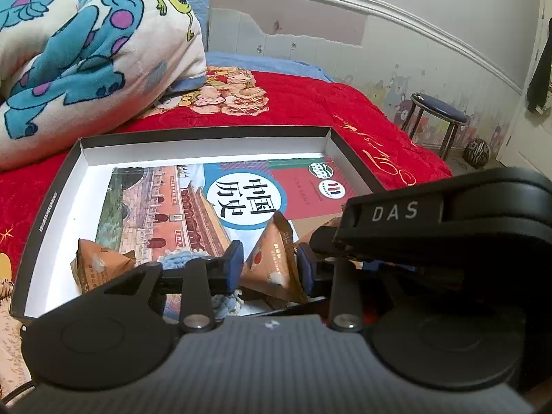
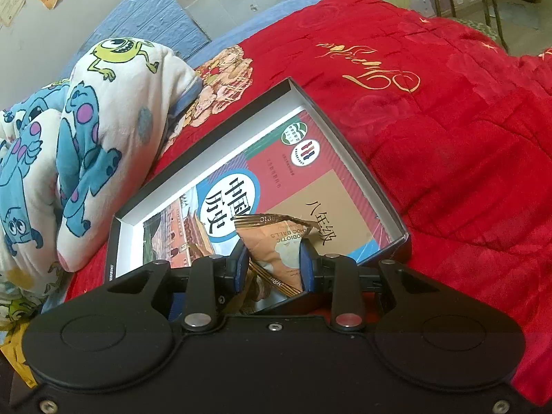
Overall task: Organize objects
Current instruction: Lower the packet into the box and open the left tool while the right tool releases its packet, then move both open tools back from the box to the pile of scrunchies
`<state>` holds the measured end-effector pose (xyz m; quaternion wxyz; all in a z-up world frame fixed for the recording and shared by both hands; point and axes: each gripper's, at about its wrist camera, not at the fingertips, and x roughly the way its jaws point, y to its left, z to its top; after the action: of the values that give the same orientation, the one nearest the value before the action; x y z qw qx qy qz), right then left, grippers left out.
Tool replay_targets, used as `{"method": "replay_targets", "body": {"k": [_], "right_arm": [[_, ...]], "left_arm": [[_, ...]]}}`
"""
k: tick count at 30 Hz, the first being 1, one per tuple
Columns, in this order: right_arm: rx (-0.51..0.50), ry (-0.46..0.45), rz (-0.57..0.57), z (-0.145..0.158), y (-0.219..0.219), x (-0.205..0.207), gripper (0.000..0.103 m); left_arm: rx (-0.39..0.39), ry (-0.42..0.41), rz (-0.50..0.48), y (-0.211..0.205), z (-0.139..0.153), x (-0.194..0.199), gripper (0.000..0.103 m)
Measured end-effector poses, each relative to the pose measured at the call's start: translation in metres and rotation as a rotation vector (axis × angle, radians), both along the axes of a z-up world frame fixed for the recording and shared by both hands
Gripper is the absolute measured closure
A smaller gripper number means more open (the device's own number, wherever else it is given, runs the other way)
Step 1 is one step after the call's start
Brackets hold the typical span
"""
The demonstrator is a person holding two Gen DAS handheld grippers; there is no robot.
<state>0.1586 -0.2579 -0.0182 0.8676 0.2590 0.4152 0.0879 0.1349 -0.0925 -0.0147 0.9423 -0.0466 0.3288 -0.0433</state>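
The left gripper (image 1: 270,269) sits low over the near end of a shallow box (image 1: 203,136) on a red quilt (image 1: 310,103). Between its blue pads stands a brown pyramid packet (image 1: 272,262); the jaws stand apart, with a gap showing at the left pad, while the right pad is so close to the packet that contact cannot be told — not a clamp. To the left of that gripper lies a second packet (image 1: 100,265), and just under its left finger a bit of blue knit (image 1: 176,260) shows. All rest on a textbook (image 1: 172,207) that fills the box floor ahead of the fingers.

The right gripper (image 2: 274,267) is clamped on another brown packet (image 2: 276,241), both pads pressing its sides — it is held over the near right corner of the same box (image 2: 345,120), with the textbook (image 2: 310,179) beyond the fingertips. From the left camera that gripper (image 1: 448,214) crosses in at the right, close beside the left one.

Far left of both, a cartoon blanket (image 2: 86,131) is heaped on the quilt (image 2: 448,138).
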Motion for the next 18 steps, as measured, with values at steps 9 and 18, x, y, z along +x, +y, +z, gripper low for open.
{"method": "replay_targets", "body": {"k": [9,18], "right_arm": [[0.081,-0.008,-0.03,0.005,-0.008,-0.005,0.056],[0.166,-0.068,-0.063,0.02,-0.023,-0.017,0.026]], "left_arm": [[-0.058,0.032,0.091,0.02,0.003,0.002,0.016],[-0.037,0.03,0.059,0.023,0.01,-0.004,0.012]]}}
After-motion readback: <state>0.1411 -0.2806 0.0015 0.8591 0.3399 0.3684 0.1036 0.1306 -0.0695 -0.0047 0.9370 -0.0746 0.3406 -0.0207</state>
